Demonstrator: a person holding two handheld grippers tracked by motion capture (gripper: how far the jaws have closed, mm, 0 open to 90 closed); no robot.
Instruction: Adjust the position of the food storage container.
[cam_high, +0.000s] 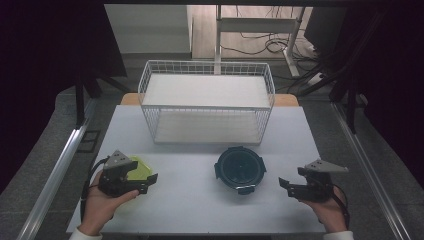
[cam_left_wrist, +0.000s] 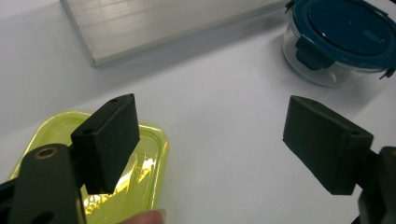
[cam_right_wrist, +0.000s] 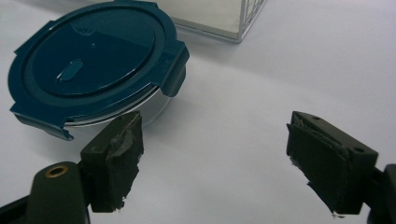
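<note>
Round container (cam_right_wrist: 154, 105): clear glass-like wall, glossy blue plastic lid (cam_right_wrist: 88, 60). Yellow-green lid (cam_left_wrist: 140, 163): translucent glossy plastic. Basket (cam_high: 207, 67): white wire. Table (cam_high: 200, 200): matt white.

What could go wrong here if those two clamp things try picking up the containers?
The round glass container looks wider than the right gripper's open jaws, so a grab across it might slip; its lid latches stick out and could pop open. The yellow-green container is low and flat, partly beneath the left gripper, so the jaws may scrape the table. The wire basket could snag a container on its rim.

Two lidded containers (cam_high: 240, 169) (cam_high: 136, 170), one wire basket (cam_high: 207, 101).
</note>
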